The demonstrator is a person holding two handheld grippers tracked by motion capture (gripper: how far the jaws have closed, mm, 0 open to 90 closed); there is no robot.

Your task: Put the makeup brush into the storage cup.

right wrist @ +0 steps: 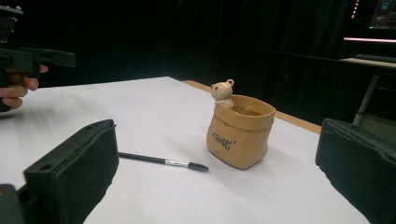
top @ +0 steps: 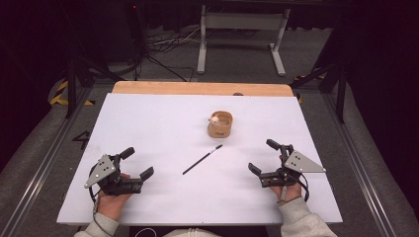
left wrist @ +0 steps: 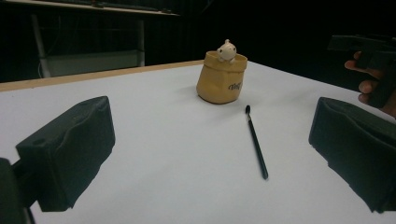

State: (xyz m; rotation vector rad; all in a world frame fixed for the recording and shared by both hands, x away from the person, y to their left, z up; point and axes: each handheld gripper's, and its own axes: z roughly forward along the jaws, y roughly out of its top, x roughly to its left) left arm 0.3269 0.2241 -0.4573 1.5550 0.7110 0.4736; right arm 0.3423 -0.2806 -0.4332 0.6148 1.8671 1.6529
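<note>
Brush (top: pixel 202 160): we see a thin black wand with a bristled tip, flat on the white table (top: pixel 148 123), near the pouch (top: pixel 220 124).
Left tongs (top: pixel 138 163): apart, empty.
Right tongs (top: pixel 262 157): apart, empty.

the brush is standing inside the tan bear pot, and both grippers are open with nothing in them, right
Not quite. The brush lies flat on the white table, in front of the bear pot and apart from it, as the high view shows. The rest holds: the left gripper and right gripper are open and hold nothing.
</note>
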